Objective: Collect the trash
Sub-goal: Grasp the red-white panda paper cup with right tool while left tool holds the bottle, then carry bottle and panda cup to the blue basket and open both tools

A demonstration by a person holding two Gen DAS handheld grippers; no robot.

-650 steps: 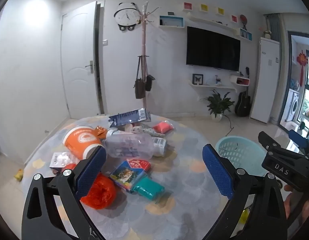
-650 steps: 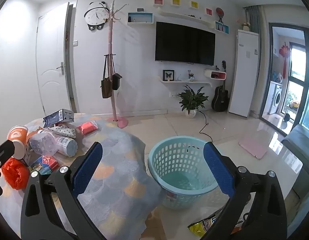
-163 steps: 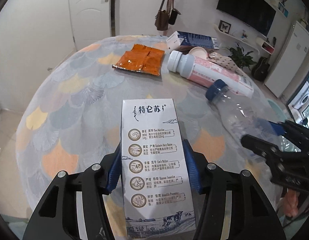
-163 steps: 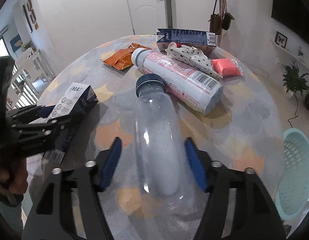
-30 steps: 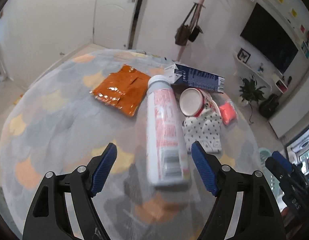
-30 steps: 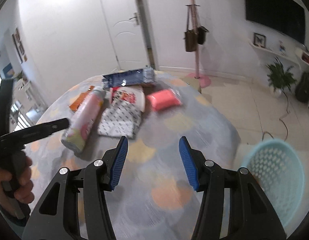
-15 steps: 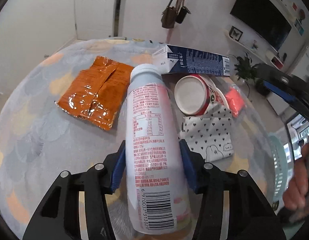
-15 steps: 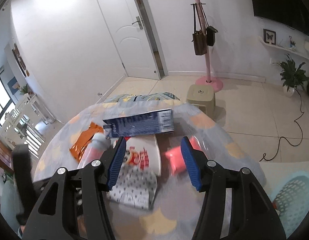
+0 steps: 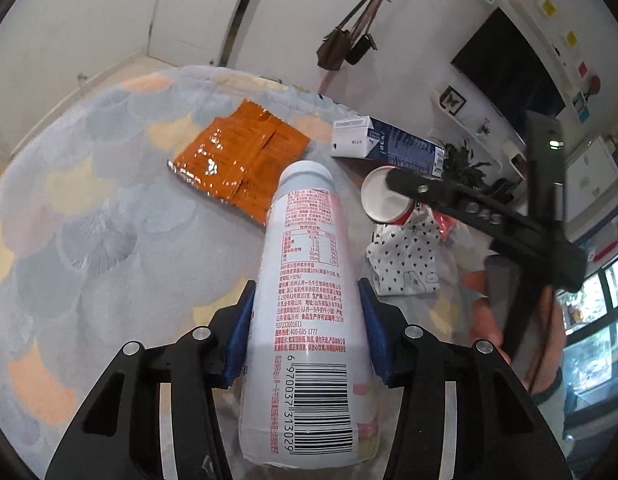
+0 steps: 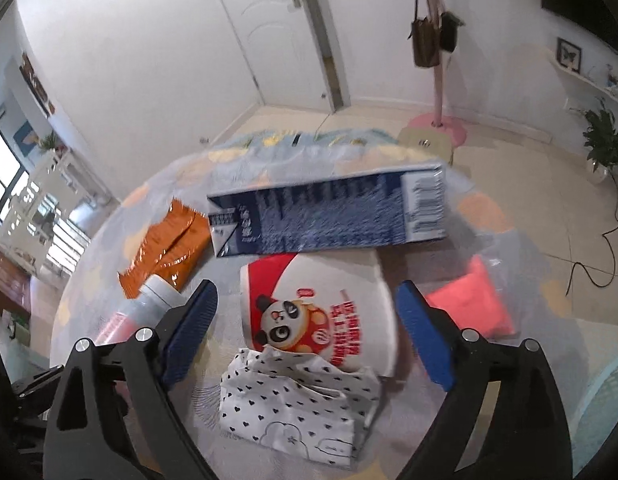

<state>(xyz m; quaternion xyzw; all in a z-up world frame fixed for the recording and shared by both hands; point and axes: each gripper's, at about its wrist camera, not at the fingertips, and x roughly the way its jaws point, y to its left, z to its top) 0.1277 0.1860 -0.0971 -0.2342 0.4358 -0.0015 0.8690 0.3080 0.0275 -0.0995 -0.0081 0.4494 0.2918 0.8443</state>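
Note:
My left gripper [image 9: 307, 336] is shut on a white and pink drink bottle [image 9: 309, 300] that lies along its fingers over the round table. My right gripper [image 10: 307, 336] is open, its blue pads on either side of a paper cup with a panda print [image 10: 317, 312], which lies on its side. The cup's white rim also shows in the left wrist view [image 9: 379, 202], partly behind the right gripper's finger. A polka-dot wrapper [image 10: 297, 404] lies in front of the cup. A dark blue carton [image 10: 329, 216] lies behind it.
An orange foil packet [image 9: 237, 160] lies at the table's far left. A pink packet [image 10: 469, 300] lies to the right of the cup. The table has a grey patterned cloth [image 9: 89, 240]. The rim of a teal basket [image 10: 605, 400] shows on the floor at right.
My left gripper has closed on the drink bottle and lifted it slightly. My right gripper has come down and forward until its pads flank the panda cup.

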